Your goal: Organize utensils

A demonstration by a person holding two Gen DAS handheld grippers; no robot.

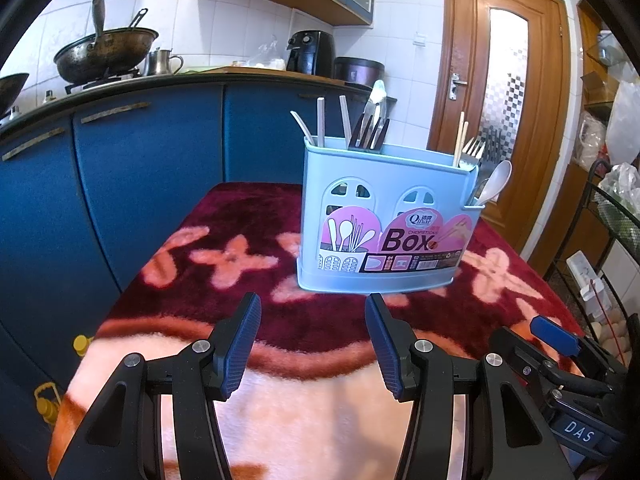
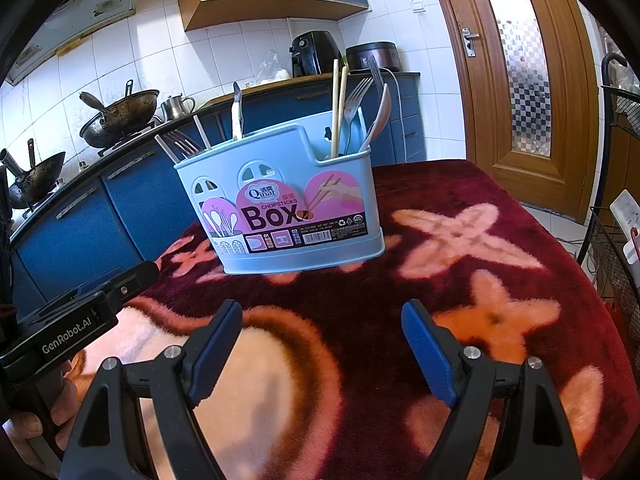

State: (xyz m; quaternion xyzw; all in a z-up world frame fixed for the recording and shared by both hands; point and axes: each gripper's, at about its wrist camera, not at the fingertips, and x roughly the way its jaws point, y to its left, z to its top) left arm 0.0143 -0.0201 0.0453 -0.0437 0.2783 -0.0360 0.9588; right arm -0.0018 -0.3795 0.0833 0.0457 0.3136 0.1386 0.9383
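- Grippers: left gripper and right gripper both hover empty, jaws apart, right wider.
- Utensil box stands upright at twelve o'clock on the blanket.
- Approach slowly from above, picking one handle clear of its neighbours.

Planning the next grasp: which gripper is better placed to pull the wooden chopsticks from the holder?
Probably the right gripper: open, empty, with the wooden chopsticks almost straight ahead. The left gripper sees them at the utensil holder's far right end.
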